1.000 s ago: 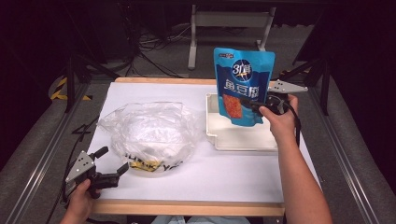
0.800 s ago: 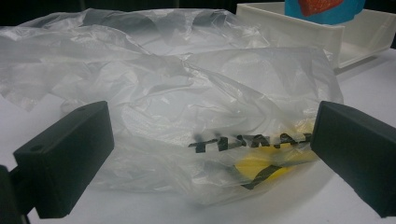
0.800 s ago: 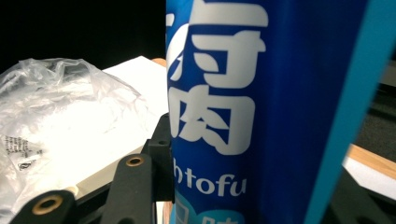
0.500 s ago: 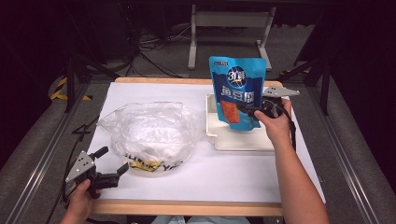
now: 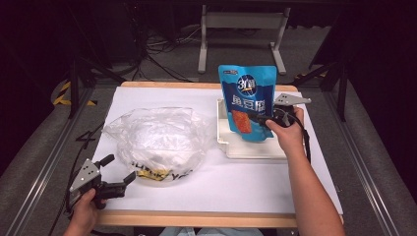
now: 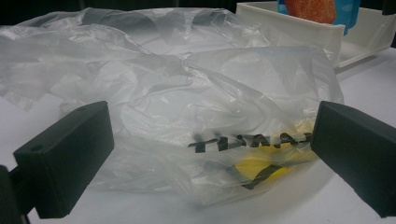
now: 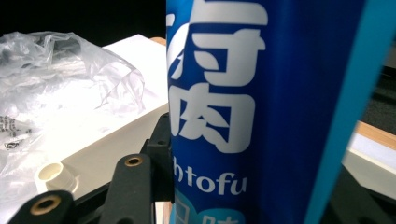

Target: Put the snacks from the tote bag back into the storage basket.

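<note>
Now pinching the blue pouch [image 5: 249, 101] upright between the right gripper [image 5: 269, 119] fingers, lower end down inside the white tray [image 5: 235, 149] just below them. Left gripper [image 5: 114, 173] fingers [image 6: 65, 158] spread wide, gripping nothing, low over the worktop [image 5: 255, 182], with the crumpled clear plastic bag [image 5: 157, 140] just ahead.

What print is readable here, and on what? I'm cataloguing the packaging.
"htofu": white letters on the blue pouch, first letters hidden by the jaw.
"3" in a round badge: same pouch, high view.
Large white Chinese characters on the pouch: not legible to me.
Black letters on the clear plastic bag: crumpled, unreadable.
</note>
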Motion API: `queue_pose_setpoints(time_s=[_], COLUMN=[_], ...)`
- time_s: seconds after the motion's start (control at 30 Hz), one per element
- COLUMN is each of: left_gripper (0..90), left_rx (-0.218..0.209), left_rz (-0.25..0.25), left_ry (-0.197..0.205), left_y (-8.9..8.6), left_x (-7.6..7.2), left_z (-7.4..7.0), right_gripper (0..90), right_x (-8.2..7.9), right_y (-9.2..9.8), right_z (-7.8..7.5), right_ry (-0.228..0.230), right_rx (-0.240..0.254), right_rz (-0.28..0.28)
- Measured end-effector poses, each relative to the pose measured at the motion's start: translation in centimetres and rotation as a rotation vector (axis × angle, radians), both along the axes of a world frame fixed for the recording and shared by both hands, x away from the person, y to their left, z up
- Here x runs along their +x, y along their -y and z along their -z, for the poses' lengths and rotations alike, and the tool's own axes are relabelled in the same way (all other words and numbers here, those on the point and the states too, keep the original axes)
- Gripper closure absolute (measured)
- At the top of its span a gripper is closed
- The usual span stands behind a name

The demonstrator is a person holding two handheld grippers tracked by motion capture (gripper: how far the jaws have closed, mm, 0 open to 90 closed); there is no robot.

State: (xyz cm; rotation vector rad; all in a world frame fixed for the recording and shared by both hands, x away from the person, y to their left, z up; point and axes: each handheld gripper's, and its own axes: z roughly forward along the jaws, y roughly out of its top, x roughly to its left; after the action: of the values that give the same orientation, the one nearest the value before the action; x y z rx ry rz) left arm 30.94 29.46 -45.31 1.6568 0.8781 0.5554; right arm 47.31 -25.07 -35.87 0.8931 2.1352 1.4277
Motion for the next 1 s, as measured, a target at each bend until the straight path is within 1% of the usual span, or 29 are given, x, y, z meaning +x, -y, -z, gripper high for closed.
queue_pose_setpoints(time_s=[0.1, 0.27, 0.4, 0.47, 0.57, 0.67, 0.83, 0.87, 0.93, 1.0], left_gripper=[0.2, 0.2, 0.1, 0.2, 0.2, 0.2, 0.2, 0.2, 0.2, 0.2], left_rx=[-0.006, -0.001, -0.001, -0.002, 0.005, 0.003, 0.003, 0.003, 0.003, -0.005], left_rz=[-0.003, 0.0, 0.001, 0.001, 0.002, -0.002, -0.002, -0.003, -0.002, -0.006], left_ry=[-0.001, 0.0, -0.001, -0.001, -0.009, -0.012, -0.011, -0.011, -0.012, -0.007], left_y=[0.0, 0.0, 0.0, 0.0, 0.0, 0.0, 0.0, 0.0, 0.0, 0.0], left_x=[0.0, 0.0, 0.0, 0.0, 0.1, 0.1, 0.1, 0.1, 0.1, 0.1], left_z=[0.0, 0.0, 0.0, 0.0, 0.0, 0.0, 0.0, 0.0, 0.0, 0.1], right_gripper=[54.4, 50.8, 48.0, 47.8, 47.9, 48.2, 48.2, 48.2, 48.1, 46.3], right_x=[0.1, 0.3, 0.5, 0.5, 0.5, 0.6, 0.7, 0.7, 0.8, 0.8], right_y=[-0.2, -0.1, 0.5, 0.6, 1.3, 1.9, 2.4, 2.4, 2.6, 3.0], right_z=[0.1, -0.1, -0.4, -0.4, -0.6, -0.7, -0.9, -0.9, -1.1, -1.2], right_ry=[-0.006, -0.03, -0.058, -0.065, -0.076, -0.076, -0.065, -0.065, -0.064, -0.063], right_rx=[-0.013, -0.064, -0.136, -0.144, -0.169, -0.172, -0.202, -0.202, -0.228, -0.25], right_rz=[-0.006, -0.016, -0.008, -0.006, -0.008, -0.01, -0.023, -0.023, -0.052, -0.061])
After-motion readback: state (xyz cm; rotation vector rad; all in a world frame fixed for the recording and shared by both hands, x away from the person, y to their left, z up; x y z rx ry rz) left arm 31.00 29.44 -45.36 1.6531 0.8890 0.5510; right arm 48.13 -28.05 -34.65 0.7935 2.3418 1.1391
